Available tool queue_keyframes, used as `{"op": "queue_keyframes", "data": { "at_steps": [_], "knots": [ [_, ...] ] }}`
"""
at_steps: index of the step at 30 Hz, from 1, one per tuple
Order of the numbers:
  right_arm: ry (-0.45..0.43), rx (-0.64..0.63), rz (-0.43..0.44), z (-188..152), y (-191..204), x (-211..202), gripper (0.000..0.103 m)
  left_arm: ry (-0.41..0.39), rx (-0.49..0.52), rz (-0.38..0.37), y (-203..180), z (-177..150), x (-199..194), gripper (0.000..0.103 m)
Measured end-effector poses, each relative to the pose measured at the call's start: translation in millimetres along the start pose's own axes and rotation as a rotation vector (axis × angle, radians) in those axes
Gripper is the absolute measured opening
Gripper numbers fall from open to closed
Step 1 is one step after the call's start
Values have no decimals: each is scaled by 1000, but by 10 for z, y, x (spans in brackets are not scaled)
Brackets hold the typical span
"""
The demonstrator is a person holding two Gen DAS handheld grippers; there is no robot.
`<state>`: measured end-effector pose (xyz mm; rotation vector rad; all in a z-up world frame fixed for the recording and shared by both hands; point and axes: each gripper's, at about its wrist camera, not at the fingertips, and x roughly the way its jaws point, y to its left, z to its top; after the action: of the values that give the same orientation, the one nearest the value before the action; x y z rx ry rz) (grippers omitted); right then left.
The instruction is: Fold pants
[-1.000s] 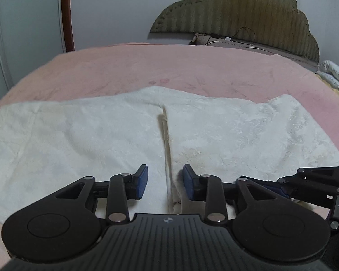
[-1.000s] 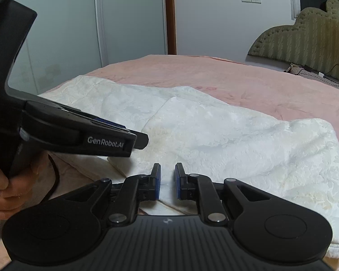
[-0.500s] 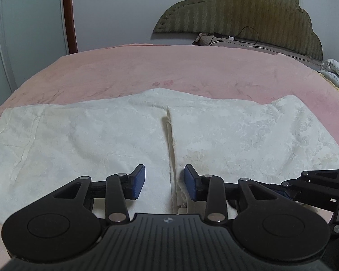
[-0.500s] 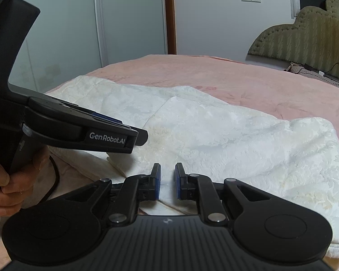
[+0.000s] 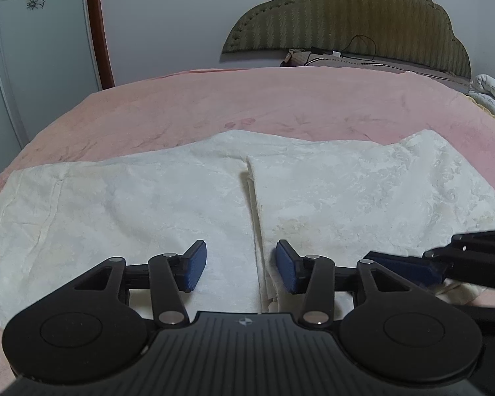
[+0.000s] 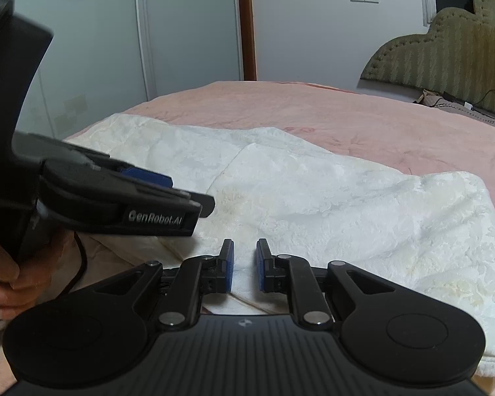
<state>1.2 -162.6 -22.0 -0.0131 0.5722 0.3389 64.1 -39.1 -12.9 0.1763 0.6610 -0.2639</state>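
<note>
White patterned pants (image 5: 346, 198) lie spread across a pink bed cover (image 5: 247, 105), the right half doubled over, its edge running down the middle. My left gripper (image 5: 241, 265) hovers low over that edge near the front. Its jaws are opening, and the blue pads stand clear of the cloth beneath them. In the right wrist view the left gripper (image 6: 188, 194) reaches in from the left, held by a hand (image 6: 3, 283). My right gripper (image 6: 245, 264) sits at the near edge of the pants (image 6: 313, 204), pads almost together, shut on a fold of the cloth. It also shows as the right gripper (image 5: 409, 265) low at the right.
A padded olive headboard (image 5: 346, 16) with a cable stands behind the bed. Folded bedding (image 5: 491, 95) lies at the far right. Pale wardrobe doors (image 6: 99, 49) with flower stickers rise beyond the bed's left side.
The left gripper's jaws have spread wider over the fold edge. The right gripper and the pants look the same.
</note>
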Motion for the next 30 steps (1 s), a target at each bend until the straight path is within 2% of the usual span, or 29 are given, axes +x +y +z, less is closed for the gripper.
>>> {"op": "queue_keyframes", "data": {
  "at_steps": [4,7,12,16,19,22,24,25,27,30],
  "knots": [
    [-20,13,-34,252,-154,-1,14,-9,12,10,-25,-27,6,53],
    [41,0,-17,519,-323,196,14,-11,13,12,-24,-32,10,53],
    [181,-50,-44,771,-526,808,14,-13,12,8,1,-38,17,53],
    [187,-21,-66,921,-594,1000,14,-16,14,10,-4,-46,26,53],
    [154,-37,-85,932,-527,897,15,-17,13,7,3,-54,27,53],
    [139,-25,-51,827,-501,725,15,-20,9,11,4,-61,31,55],
    [158,-9,-12,737,-489,709,23,-23,15,21,-20,-66,24,55],
    [170,-21,-12,682,-461,738,23,-24,19,26,-31,-67,24,55],
    [135,-46,-29,625,-426,735,28,-24,22,34,-45,-59,21,56],
    [103,11,-63,640,-424,623,28,-19,4,25,-21,-30,-15,58]
  ]
}}
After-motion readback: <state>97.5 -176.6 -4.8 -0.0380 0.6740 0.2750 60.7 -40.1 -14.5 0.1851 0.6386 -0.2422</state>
